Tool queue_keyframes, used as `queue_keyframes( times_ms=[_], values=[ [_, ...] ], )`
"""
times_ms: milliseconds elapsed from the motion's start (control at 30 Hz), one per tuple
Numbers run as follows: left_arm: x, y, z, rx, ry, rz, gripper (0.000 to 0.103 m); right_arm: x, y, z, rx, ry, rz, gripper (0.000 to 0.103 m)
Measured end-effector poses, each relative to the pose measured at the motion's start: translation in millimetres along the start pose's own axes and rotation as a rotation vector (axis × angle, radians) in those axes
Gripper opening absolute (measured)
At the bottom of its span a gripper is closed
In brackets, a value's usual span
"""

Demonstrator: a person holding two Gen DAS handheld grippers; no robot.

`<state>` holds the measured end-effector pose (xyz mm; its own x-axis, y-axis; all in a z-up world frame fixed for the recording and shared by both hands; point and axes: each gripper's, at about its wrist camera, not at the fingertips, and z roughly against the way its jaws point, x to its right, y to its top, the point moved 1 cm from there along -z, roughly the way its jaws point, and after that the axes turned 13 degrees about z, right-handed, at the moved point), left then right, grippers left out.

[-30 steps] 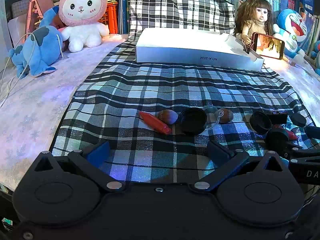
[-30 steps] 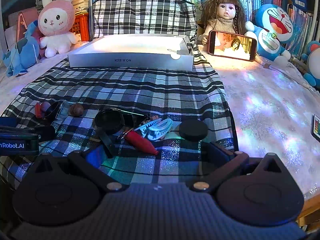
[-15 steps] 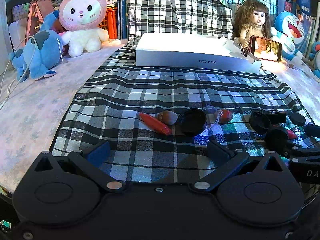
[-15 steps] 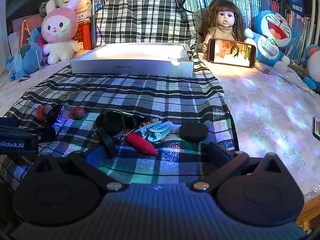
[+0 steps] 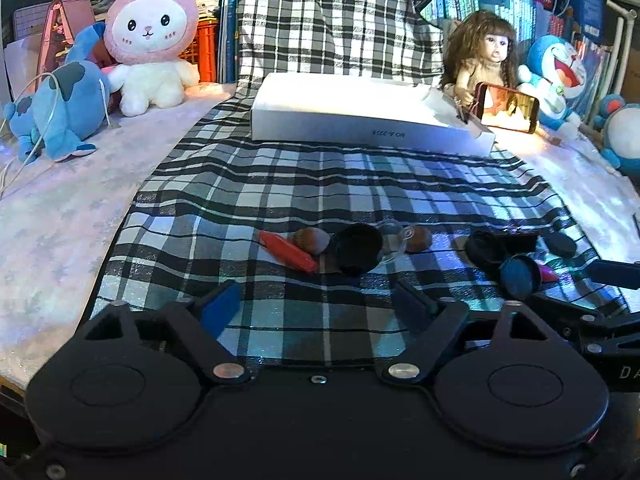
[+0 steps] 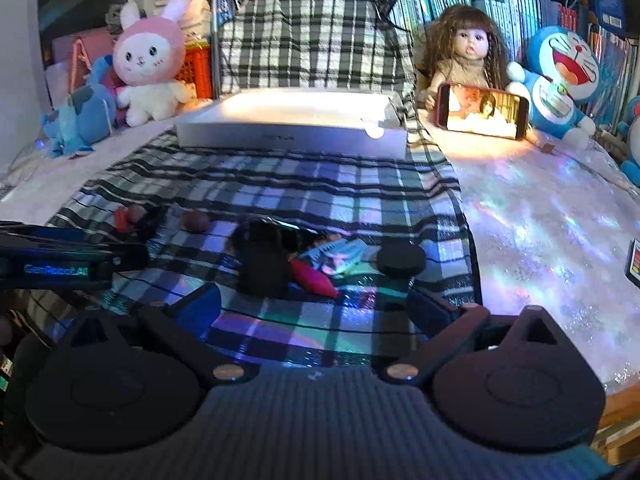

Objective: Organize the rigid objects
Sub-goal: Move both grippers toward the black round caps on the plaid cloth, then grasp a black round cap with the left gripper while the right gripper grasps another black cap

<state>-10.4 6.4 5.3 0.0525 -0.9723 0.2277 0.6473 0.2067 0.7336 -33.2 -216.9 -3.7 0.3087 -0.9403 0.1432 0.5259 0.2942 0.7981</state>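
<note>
Left wrist view. Your left gripper (image 5: 316, 300) hung low over the plaid cloth (image 5: 320, 176), its jaws apart and holding nothing. Just ahead of it lay a row of small things: a red pen-shaped piece (image 5: 288, 251), touching a brown ball (image 5: 310, 240); a black round lid (image 5: 357, 249); a clear dome (image 5: 394, 236); and a second brown ball (image 5: 418, 239). To the right lay a second cluster of black round pieces (image 5: 516, 274), beside your right gripper (image 5: 612, 300). A white box (image 5: 360, 120) stood at the far end of the cloth, well apart from both clusters.

Right wrist view. Your right gripper (image 6: 316, 312) also had its jaws apart and empty. Near its tips lay a dark blurred object (image 6: 262, 264), a red pointed piece (image 6: 314, 282), pale hair clips (image 6: 340, 254) and a black disc (image 6: 400, 260). A doll (image 6: 460, 56) propped a lit phone (image 6: 482, 111) beyond the box.
</note>
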Motion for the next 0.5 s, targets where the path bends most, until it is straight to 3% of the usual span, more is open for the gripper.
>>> queue_keyframes(
  times_ms=[167,500],
  values=[
    [0,3,8,0.031,-0.028,0.007,0.071,-9,7,6,0.062,0.008,0.029,0.092],
    [0,2,8,0.033,-0.039,0.004,0.066,-27,9,-6,0.049,0.024,0.081,0.072]
  ],
)
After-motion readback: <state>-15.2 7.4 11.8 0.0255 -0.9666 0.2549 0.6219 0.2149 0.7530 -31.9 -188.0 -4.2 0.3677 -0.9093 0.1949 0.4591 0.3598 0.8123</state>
